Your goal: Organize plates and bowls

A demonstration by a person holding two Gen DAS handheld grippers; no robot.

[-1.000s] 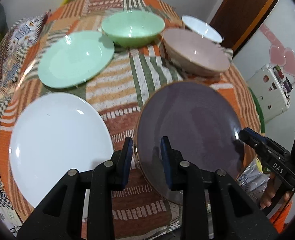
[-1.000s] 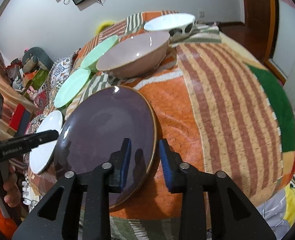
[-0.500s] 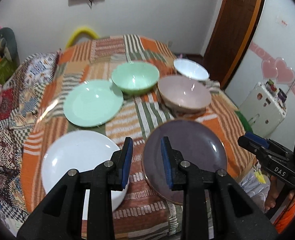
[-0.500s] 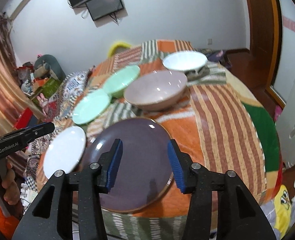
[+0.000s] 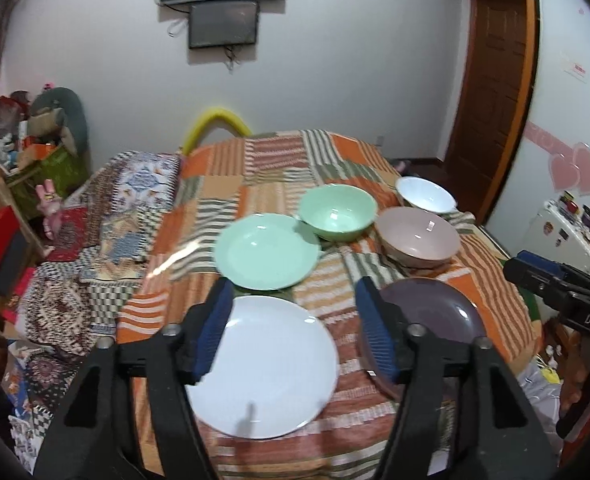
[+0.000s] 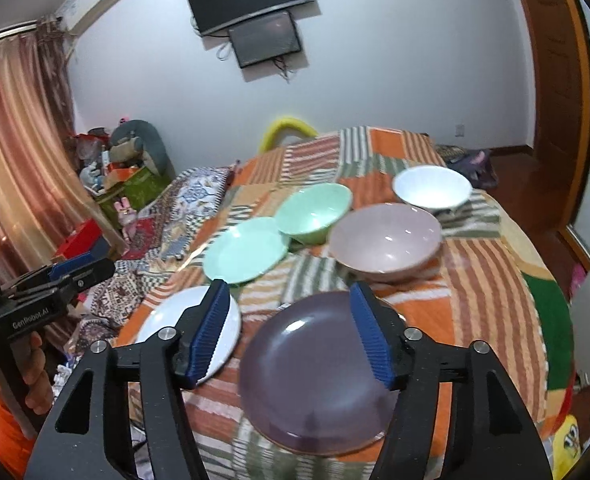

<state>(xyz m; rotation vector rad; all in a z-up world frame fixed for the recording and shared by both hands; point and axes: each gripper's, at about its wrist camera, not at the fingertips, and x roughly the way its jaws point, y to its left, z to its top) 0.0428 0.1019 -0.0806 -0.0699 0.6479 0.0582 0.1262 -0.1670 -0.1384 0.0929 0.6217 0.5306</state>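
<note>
Left wrist view: your left gripper (image 5: pixel 295 328) hangs above the white plate (image 5: pixel 267 368), jaws opening, nothing between them. Your right gripper (image 6: pixel 291 332) is above the purple plate (image 6: pixel 315 376), jaws opening too, empty. Both plates lie flat on the patchwork cloth (image 5: pixel 491 276); green plate (image 5: pixel 267 252) and 3 bowls sit behind.

Both wrist cameras look forward and down from above the near edge of the patchwork-covered table (image 5: pixel 335 160), sharing all its crockery.
</note>
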